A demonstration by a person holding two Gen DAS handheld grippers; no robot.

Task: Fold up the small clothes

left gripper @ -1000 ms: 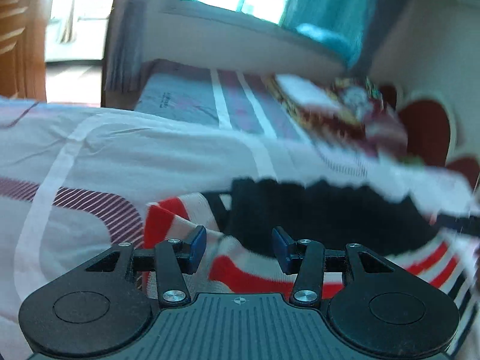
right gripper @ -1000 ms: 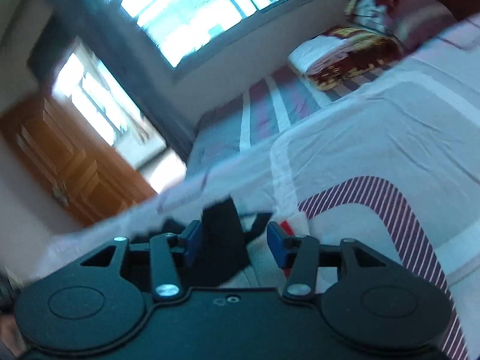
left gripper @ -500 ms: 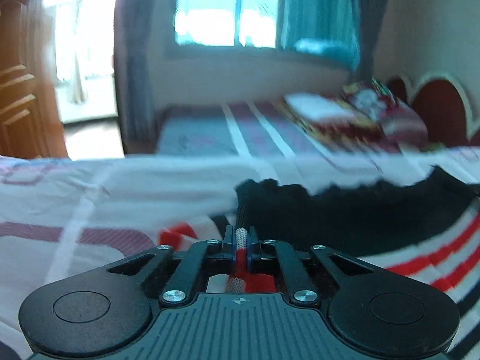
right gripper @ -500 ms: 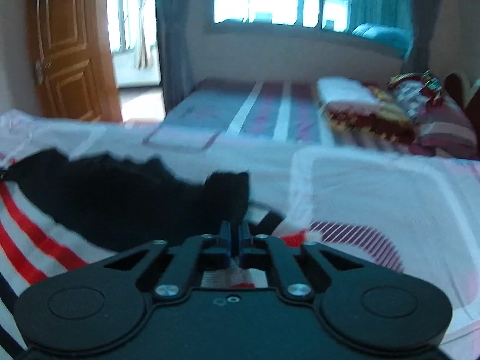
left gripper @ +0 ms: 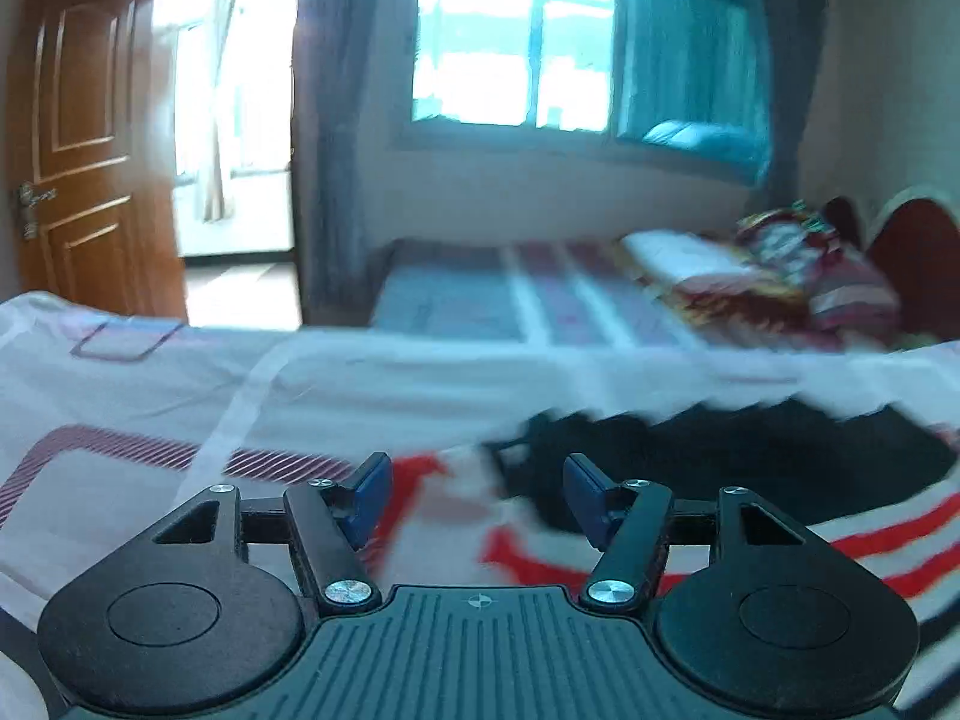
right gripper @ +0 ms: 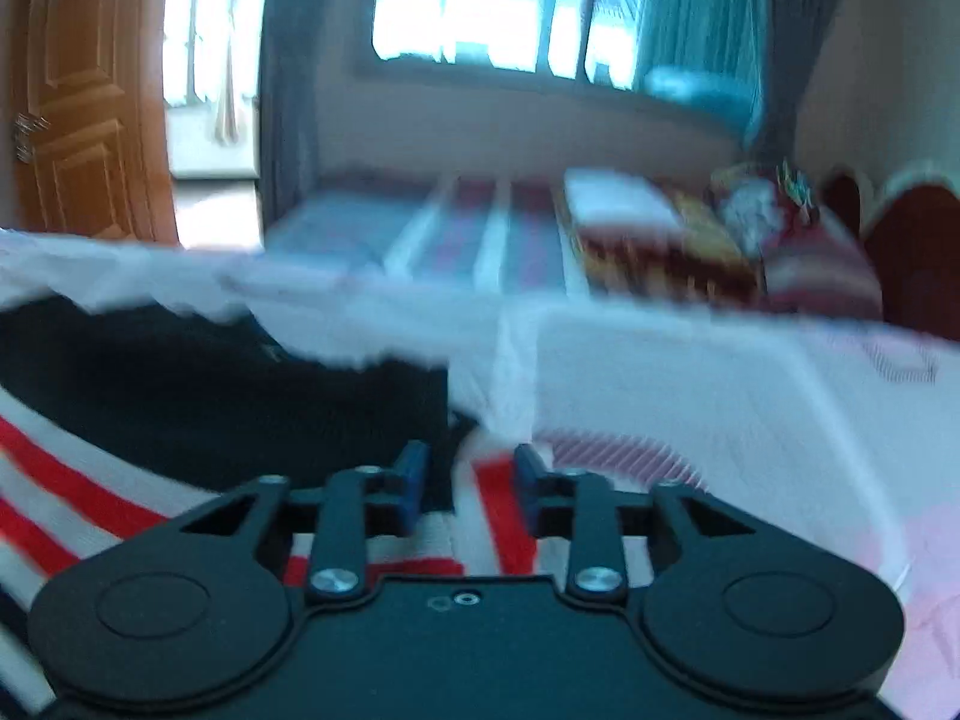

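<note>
A small knit garment, black at the top with red and white stripes (left gripper: pixel 708 468), lies on the bed sheet (left gripper: pixel 180 396). My left gripper (left gripper: pixel 474 495) is open over the garment's left edge, with nothing between its blue pads. In the right wrist view the same garment (right gripper: pixel 210 396) lies to the left. My right gripper (right gripper: pixel 465 483) is open over the garment's right edge, a red stripe showing between the pads. Both views are motion-blurred.
The sheet is white with purple striped shapes (right gripper: pixel 690 372). A second bed (left gripper: pixel 510 294) stands behind with folded blankets and pillows (left gripper: pixel 780 264). A wooden door (left gripper: pixel 78 138) is at the left and a window (left gripper: pixel 516 42) at the back.
Half a second ago both grippers were shut on the garment's edges. Both have now opened and let the cloth go, and the garment lies lower on the sheet.
</note>
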